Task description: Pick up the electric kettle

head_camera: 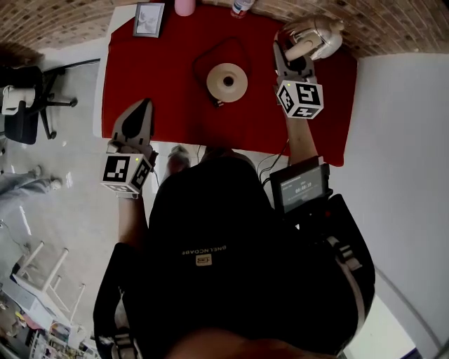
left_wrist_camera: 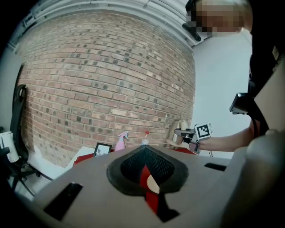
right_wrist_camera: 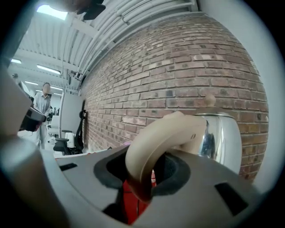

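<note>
The left hand-held gripper (head_camera: 145, 105), jaws together and empty, hangs by the near-left edge of the desk (head_camera: 140, 70), well apart from the kettle. The round base (head_camera: 226, 82) sits bare mid-desk. Far right, the right hand-held gripper (head_camera: 292, 55) clamps the handle (right_wrist_camera: 156, 142) of the electric kettle (head_camera: 319, 34), whose body is straight ahead and seemingly lifted clear.

A brick wall (left_wrist_camera: 102, 80) runs along the far side; a plain white wall (left_wrist_camera: 218, 89) meets it at the right. The table (head_camera: 158, 84), under red cloth, stands against the bricks. Left of it, a black office chair (head_camera: 27, 112) stands on the pale grey floor (head_camera: 70, 196). Strip lights (right_wrist_camera: 46, 10) shine overhead.
</note>
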`<act>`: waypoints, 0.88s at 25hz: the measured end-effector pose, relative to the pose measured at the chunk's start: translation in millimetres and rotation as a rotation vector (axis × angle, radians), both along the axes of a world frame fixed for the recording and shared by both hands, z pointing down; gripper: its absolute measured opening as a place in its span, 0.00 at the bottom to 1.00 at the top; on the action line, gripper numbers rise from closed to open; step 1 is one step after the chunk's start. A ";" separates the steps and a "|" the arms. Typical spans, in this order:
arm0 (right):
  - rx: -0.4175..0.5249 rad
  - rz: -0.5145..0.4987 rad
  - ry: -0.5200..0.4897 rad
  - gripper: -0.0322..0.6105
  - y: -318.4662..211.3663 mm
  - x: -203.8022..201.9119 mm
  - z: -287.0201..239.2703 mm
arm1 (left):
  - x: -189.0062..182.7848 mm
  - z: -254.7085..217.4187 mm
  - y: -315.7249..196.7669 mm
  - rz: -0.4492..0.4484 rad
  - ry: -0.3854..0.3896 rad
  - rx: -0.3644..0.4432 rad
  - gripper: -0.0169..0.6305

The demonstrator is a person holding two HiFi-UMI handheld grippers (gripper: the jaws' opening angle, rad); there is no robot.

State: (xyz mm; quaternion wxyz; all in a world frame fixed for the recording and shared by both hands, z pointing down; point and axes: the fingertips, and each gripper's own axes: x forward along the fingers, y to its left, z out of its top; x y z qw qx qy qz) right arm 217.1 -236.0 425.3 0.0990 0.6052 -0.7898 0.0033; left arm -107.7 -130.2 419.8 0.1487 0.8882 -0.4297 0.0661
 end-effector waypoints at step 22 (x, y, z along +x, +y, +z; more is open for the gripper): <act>0.051 -0.523 -0.087 0.24 46.4 -197.2 -103.0 | -61.8 -51.6 -5.1 -0.046 0.018 0.133 0.04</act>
